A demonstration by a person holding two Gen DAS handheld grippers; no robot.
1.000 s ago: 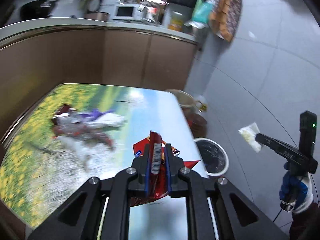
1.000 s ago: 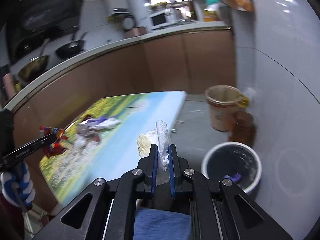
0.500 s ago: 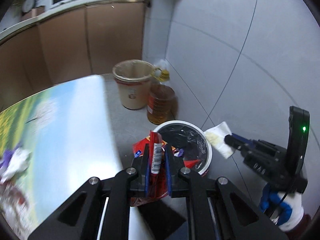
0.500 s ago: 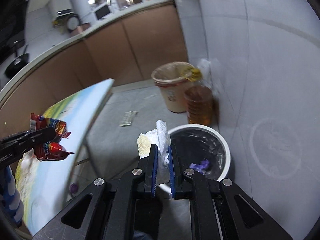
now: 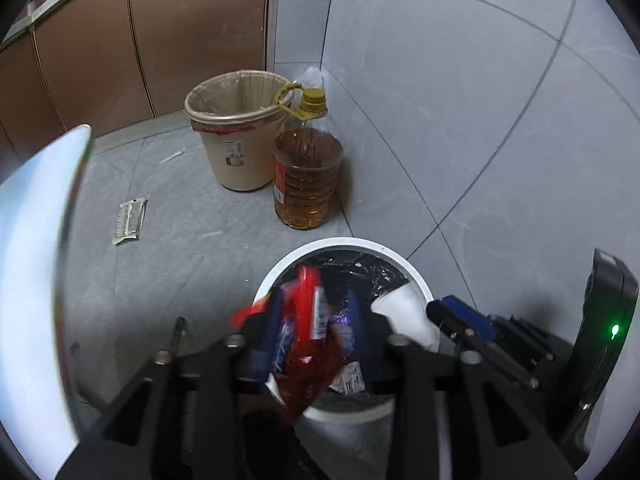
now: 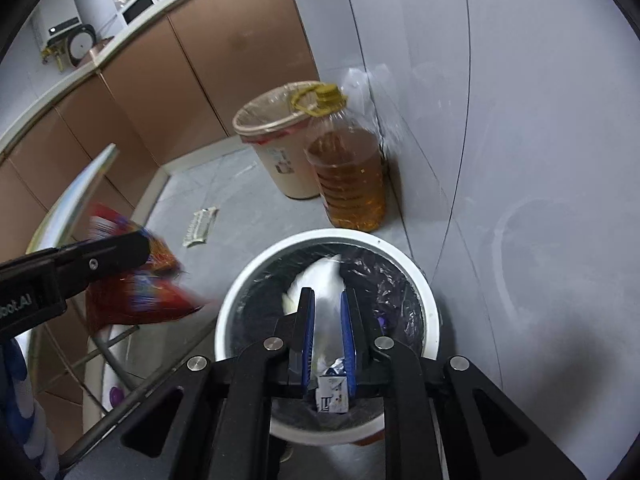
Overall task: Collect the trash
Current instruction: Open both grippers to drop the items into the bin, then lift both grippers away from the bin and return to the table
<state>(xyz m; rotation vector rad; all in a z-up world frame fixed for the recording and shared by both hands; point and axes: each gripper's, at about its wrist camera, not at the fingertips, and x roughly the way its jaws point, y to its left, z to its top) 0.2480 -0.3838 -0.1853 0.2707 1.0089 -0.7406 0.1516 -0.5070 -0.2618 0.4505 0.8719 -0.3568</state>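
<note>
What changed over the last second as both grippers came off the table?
Both swung from the table to above the white bin. The left gripper has just been opening, red snack wrapper still between its jaws. The right gripper has parted slightly, white tissue dropping into the bin. Beige bin and oil bottle stayed put.

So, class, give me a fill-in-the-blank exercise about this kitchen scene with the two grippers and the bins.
1. The bin below both grippers has a white rim and a ____ liner.
2. The snack wrapper between the left gripper's fingers is mainly ____.
3. The oil bottle has a ____ cap.
4. The beige bin stands ____ the oil bottle.

Missing words: black; red; yellow; beside
</note>
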